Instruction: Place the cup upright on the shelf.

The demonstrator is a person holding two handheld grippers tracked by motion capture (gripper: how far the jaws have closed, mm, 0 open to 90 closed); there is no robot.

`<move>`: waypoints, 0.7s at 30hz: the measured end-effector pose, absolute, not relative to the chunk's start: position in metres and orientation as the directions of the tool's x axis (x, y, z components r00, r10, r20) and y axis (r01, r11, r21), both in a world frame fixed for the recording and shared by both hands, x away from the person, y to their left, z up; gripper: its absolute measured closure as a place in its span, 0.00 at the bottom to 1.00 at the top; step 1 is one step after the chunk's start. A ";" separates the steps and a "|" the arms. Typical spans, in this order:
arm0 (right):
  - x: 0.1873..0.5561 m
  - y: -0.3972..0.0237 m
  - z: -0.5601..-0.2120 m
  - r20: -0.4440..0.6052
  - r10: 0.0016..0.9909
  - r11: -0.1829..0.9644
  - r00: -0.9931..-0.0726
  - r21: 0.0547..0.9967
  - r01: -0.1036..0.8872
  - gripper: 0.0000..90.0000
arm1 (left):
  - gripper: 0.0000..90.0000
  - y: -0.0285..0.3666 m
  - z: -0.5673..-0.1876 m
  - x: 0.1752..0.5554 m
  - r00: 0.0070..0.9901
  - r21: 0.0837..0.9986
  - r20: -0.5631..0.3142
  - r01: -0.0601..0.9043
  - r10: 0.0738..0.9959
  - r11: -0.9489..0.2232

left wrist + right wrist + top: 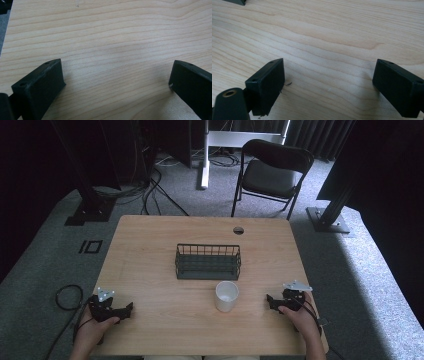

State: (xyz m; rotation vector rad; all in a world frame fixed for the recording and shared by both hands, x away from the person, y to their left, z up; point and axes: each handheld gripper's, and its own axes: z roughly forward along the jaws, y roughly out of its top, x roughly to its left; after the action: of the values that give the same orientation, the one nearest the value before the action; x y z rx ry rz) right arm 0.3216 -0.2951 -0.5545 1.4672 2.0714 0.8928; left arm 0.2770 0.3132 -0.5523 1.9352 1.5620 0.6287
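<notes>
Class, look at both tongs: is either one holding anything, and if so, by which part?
Nothing is held. The left tongs and right tongs stand open over bare table; the cup stands untouched between them.

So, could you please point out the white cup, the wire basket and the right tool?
white cup (226, 296), high view, its outer wall.
wire basket (208, 268), high view, its front wall.
right tool (270, 300), high view, between its open tips.

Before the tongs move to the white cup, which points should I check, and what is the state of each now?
1. Left tongs open, nothing between: ok.
2. Right tongs open, nothing between: ok.
3. White cup upright, standing free on the table: ok.
4. Wire basket apart from the cup, behind it: ok.
5. Cup empty inside: cannot tell.
</notes>
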 end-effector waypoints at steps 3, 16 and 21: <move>0.322 -0.295 -0.555 0.009 0.942 0.225 -0.335 0.723 0.653 0.11 | 0.00 0.312 -0.552 0.277 0.237 0.685 0.009 0.707 0.971 -0.179; 0.322 -0.295 -0.555 0.009 0.942 0.225 -0.335 0.723 0.653 0.11 | 0.02 0.302 -0.549 0.277 0.335 0.716 0.041 0.648 0.942 -0.261; 0.322 -0.295 -0.555 0.009 0.942 0.225 -0.335 0.723 0.653 0.11 | 0.02 0.296 -0.543 0.280 0.357 0.729 0.053 0.624 0.932 -0.281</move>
State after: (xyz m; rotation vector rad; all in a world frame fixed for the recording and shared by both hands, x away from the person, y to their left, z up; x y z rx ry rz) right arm 0.3216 -0.2951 -0.5545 1.4679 2.0713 0.8930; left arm 0.2797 0.2959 -0.5428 2.0076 1.3468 0.6476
